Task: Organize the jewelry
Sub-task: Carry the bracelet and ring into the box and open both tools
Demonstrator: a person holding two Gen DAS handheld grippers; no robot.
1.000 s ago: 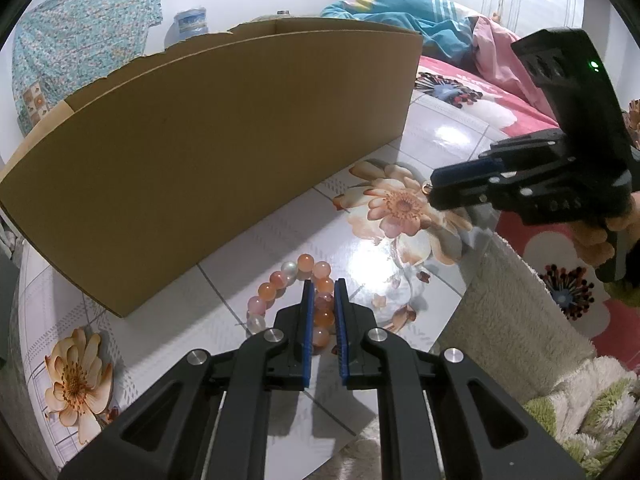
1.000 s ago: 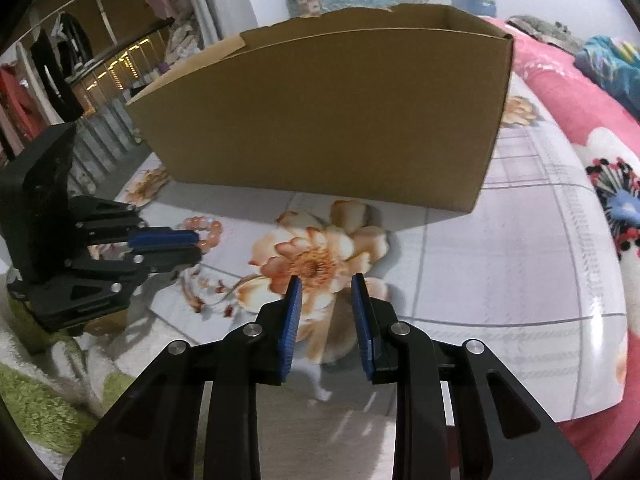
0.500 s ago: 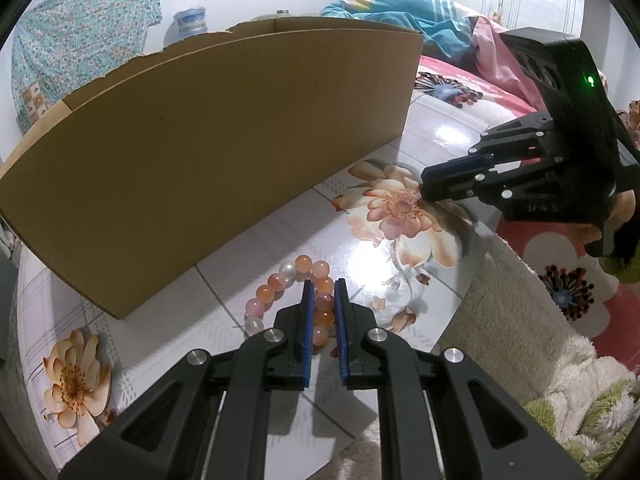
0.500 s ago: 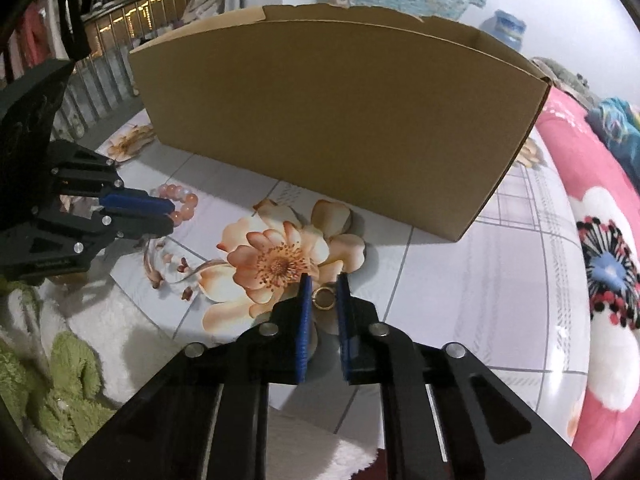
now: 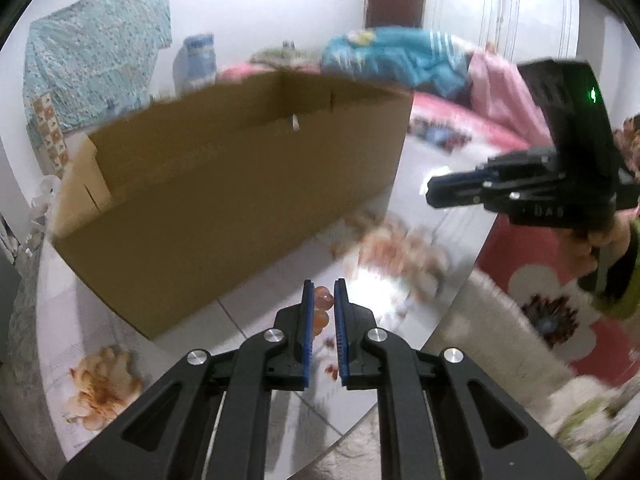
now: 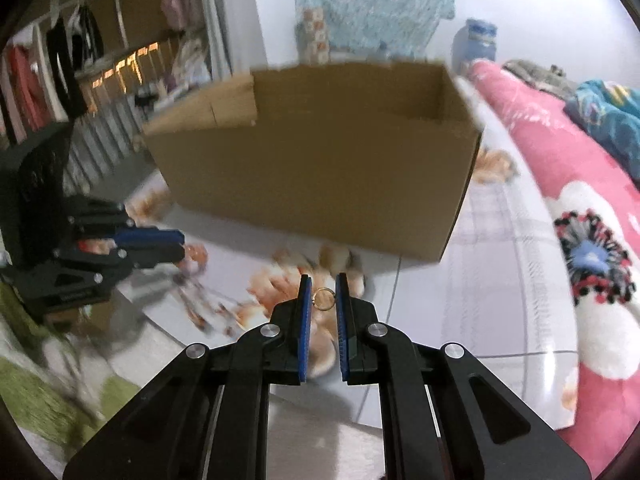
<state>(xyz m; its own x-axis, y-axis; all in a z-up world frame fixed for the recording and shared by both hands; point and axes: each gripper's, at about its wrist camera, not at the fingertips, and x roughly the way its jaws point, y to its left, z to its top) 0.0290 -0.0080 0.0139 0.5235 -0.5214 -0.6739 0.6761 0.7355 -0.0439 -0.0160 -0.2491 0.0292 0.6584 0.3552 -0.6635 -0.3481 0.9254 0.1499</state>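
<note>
Leftmost, the left black two-finger gripper with blue pads [image 5: 321,294] hangs above the glossy flower-printed floor mat [image 5: 256,312], its jaws clamped on a string of round orange-pink beads [image 5: 322,307]. Behind both tools stands an open brown cardboard box [image 6: 320,152], apparently where the jewelry belongs. To the right, the right black gripper [image 6: 323,294] pinches a thin gold ring [image 6: 322,299] near its tips. The beads look smooth, light and floppy, so they will likely dangle and swing; gripping across several beads seems safest. The ring looks tiny, stiff and slippery, best squeezed flat across its band.
</note>
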